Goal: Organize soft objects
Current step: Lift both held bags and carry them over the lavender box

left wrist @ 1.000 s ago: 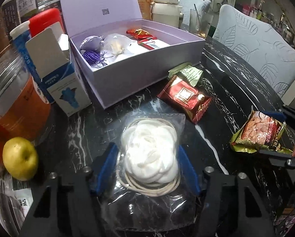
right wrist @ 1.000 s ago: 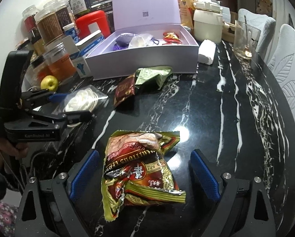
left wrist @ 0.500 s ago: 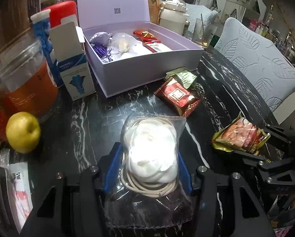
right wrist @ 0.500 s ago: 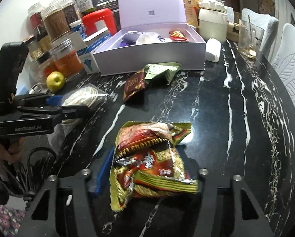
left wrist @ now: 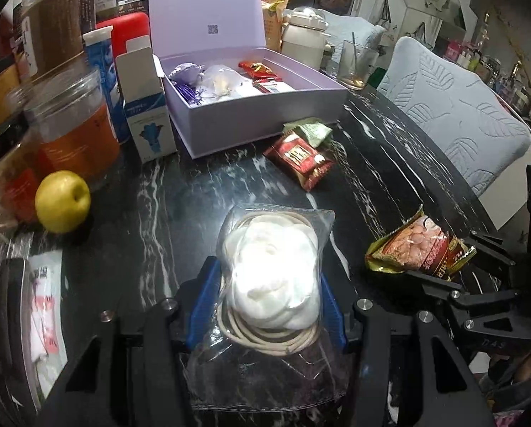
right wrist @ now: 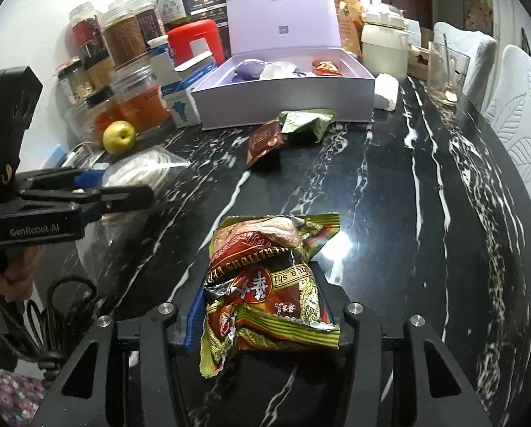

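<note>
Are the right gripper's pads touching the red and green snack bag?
Touching. In the right wrist view the right gripper has just been closing, and its blue pads now press both sides of the crumpled snack bag.

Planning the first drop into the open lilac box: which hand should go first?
Left, probably. Its tongs grip the clear bag with the lilac box straight ahead; the right tongs have just been closing on the snack packet, farther away.

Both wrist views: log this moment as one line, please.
left gripper: shut on clear bag of white pads | right gripper: jaws just closed on peanut snack packet | lavender box: open
</note>
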A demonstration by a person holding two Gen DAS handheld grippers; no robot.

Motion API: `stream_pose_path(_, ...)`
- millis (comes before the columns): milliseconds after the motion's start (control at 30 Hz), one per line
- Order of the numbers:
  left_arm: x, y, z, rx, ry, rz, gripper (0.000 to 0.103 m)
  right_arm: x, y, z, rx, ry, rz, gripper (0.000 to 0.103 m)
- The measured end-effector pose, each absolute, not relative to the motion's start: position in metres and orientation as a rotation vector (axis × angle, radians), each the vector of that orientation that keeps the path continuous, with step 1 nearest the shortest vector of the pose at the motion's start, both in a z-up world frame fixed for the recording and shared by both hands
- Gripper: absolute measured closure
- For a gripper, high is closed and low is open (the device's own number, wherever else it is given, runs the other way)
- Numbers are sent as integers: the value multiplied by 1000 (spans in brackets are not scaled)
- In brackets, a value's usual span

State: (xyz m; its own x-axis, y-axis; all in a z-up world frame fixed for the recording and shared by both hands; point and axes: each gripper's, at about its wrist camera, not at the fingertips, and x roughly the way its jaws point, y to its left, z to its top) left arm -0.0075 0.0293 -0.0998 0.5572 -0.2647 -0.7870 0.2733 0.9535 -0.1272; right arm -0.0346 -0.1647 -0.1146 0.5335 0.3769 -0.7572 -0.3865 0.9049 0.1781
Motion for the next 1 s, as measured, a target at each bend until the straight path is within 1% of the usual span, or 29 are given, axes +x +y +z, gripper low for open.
stream_pose_path(267,-33,20,-103,-2,932,-362,50,-61,-165,-108,2,882,450,53)
stream_pose_path(500,-48,16,-93,-9,898,-383,50,-78,-167,-99,22,854,439,53)
stream_pose_path(700,-53,15,-79,-17,863,-399,50,-88,-167,-86,38,822,441,53)
stream_pose_path(1000,-51,19,-43,-24,778,-389,50,-89,-164,-56,20,759,459,53)
